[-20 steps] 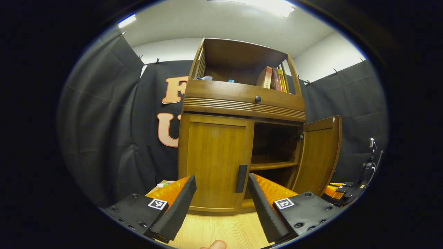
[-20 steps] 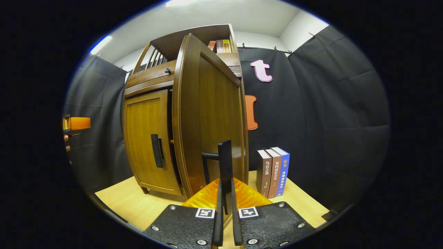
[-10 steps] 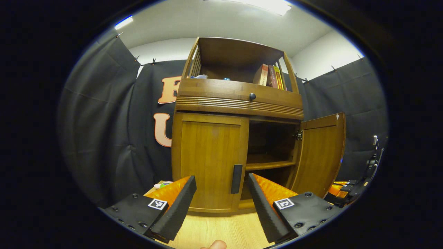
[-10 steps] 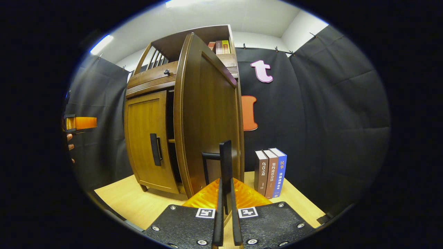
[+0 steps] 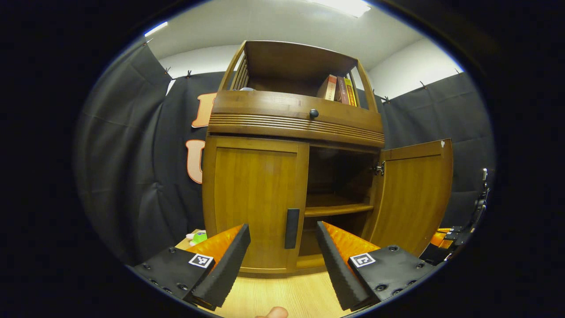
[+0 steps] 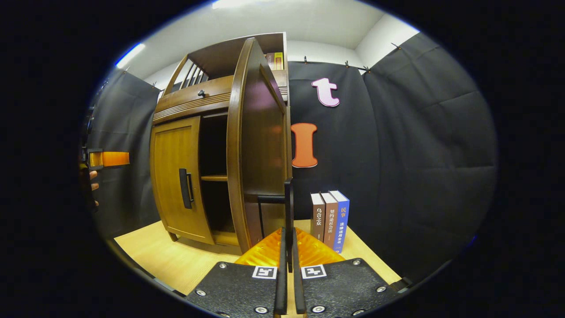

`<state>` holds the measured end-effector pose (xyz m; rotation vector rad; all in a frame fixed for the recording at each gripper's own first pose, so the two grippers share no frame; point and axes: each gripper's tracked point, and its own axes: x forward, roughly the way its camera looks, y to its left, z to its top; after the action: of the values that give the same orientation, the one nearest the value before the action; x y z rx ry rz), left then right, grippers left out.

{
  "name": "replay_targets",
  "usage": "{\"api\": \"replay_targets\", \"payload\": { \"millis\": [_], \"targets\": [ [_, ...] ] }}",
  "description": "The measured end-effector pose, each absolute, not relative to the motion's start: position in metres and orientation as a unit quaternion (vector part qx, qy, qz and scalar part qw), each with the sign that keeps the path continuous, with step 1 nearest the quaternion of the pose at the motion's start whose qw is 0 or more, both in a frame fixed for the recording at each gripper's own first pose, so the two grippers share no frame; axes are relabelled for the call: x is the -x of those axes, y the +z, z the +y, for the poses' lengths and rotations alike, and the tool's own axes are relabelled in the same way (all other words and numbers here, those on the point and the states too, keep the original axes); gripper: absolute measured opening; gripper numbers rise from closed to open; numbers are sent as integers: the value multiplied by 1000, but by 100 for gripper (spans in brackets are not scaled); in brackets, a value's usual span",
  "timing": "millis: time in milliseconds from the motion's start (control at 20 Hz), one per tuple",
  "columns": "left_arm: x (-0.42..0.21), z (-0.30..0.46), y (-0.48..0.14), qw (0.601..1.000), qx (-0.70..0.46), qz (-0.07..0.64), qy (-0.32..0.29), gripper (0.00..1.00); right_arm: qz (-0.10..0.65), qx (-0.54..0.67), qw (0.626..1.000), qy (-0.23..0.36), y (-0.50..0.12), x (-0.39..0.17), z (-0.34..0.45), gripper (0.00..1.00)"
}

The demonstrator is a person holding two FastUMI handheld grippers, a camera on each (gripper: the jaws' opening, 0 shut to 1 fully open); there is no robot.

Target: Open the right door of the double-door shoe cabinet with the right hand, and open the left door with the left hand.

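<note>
Wooden right door (image 6: 260, 145) is held swung wide by its dark handle (image 6: 288, 207), on which the right gripper (image 6: 288, 247) fingers are pinched. Fingers of the left gripper (image 5: 282, 251) are spread apart, just short of the closed left door (image 5: 254, 198) and its handle (image 5: 291, 222). The shoe cabinet (image 5: 291, 119) is set on the bench (image 5: 282, 291).

1. The shoe cabinet (image 5: 291, 176) stands on the table (image 5: 287, 296), before the booth wall.
2. Its left door (image 5: 254, 203) is closed; the right door (image 5: 415, 194) swings outward.
3. Books (image 5: 337, 89) stand in the top shelf.
4. Three more books (image 6: 330, 218) stand on the table beside the right door.
</note>
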<state>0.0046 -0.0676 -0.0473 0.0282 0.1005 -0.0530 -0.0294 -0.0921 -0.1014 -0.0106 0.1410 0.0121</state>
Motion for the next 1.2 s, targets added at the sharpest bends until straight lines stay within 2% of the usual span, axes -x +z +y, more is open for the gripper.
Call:
{"api": "replay_targets", "payload": {
  "millis": [750, 1000, 1050, 1100, 1200],
  "targets": [
    [-83, -72, -98, 997, -7, 65, -36, 96, 66, -38, 997, -23, -105, 45, -151, 4],
    [-116, -80, -120, 997, -15, 73, -38, 95, 52, -26, 996, -64, -100, 52, -177, 5],
    [-122, -81, -125, 996, -16, 76, -41, 95, 48, -19, 996, -73, -98, 53, -181, 23],
    [-128, -84, -131, 996, -16, 79, -45, 95, 43, -12, 996, -80, -96, 53, -185, 9],
    [-138, -88, -142, 995, -18, 83, -53, 95, 37, -2, 995, -95, -93, 53, -190, 18]
  ]
}}
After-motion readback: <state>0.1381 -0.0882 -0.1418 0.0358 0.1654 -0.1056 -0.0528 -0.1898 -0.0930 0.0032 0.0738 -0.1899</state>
